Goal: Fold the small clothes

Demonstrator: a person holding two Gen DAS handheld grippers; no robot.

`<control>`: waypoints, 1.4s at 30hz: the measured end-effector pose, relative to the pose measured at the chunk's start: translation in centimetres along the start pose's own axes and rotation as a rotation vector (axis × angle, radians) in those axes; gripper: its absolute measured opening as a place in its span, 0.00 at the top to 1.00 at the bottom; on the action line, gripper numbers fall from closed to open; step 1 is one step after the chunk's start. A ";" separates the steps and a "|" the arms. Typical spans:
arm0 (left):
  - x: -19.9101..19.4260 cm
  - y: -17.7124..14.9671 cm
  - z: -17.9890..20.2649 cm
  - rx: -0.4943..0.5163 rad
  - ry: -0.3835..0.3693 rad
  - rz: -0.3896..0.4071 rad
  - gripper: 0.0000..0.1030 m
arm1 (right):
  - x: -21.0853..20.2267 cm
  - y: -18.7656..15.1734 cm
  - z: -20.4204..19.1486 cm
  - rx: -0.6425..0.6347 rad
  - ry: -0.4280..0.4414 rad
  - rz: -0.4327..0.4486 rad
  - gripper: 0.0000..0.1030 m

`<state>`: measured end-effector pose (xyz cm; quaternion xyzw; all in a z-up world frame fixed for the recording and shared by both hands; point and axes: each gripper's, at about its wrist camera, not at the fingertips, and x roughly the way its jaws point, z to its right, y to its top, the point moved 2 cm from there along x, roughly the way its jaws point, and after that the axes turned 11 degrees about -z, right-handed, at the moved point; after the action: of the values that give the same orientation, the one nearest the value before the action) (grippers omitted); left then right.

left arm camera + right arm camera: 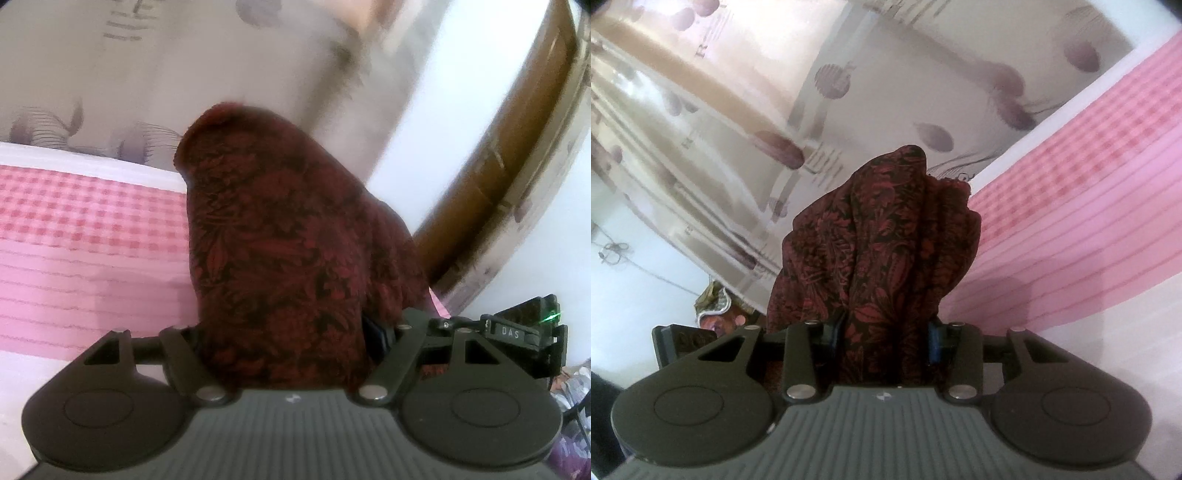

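Left wrist view, left to right.
- Bedsheet: pink, checked band above thin stripes, filling the left middle of the frame; a white border runs along its upper edge.
- Curtain: pale, printed with grey-purple leaves, across the upper left and top.
- Cloth: dark red with a black leaf pattern, bunched, standing in the centre of the frame and rising from the tool toward the top.
- Left tool: black, at the bottom centre. The cloth fills the whole gap between its fingers and hides the pads; the fingers stand wide, clamped on the bunched fabric.
- Wooden frame: brown, curving down the right side against a white wall.
- Small black device: lower right, with a green light.

Right wrist view, left to right.
- White wall at the left edge, with a thin cord hanging on it.
- Curtain: same pale leaf print, across the upper left and top.
- Cloth: same red and black fabric, gathered in upright folds in the centre.
- Right tool: bottom centre, fingers partly closed, blue pads pressed on the folds from both sides.
- Bedsheet: pink stripes and checks, tilted across the right half.
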<state>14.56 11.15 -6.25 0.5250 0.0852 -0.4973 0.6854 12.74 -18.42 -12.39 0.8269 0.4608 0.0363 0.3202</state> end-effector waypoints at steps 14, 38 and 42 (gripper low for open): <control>-1.8 -0.6 -1.3 -0.038 0.045 0.007 0.26 | 3.7 -2.2 -3.0 0.008 -0.005 -0.063 0.57; 0.1 -3.9 -4.0 -0.097 0.114 -0.043 0.26 | 7.3 -4.5 -0.7 0.052 -0.097 -0.149 0.57; 0.1 -4.4 -4.3 -0.108 0.122 -0.023 0.25 | 7.5 -4.9 -0.5 0.014 -0.119 -0.148 0.58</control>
<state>12.94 14.71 -11.02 0.5158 0.1595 -0.4666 0.7006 13.21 -10.45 -16.52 0.7936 0.5011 -0.0398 0.3428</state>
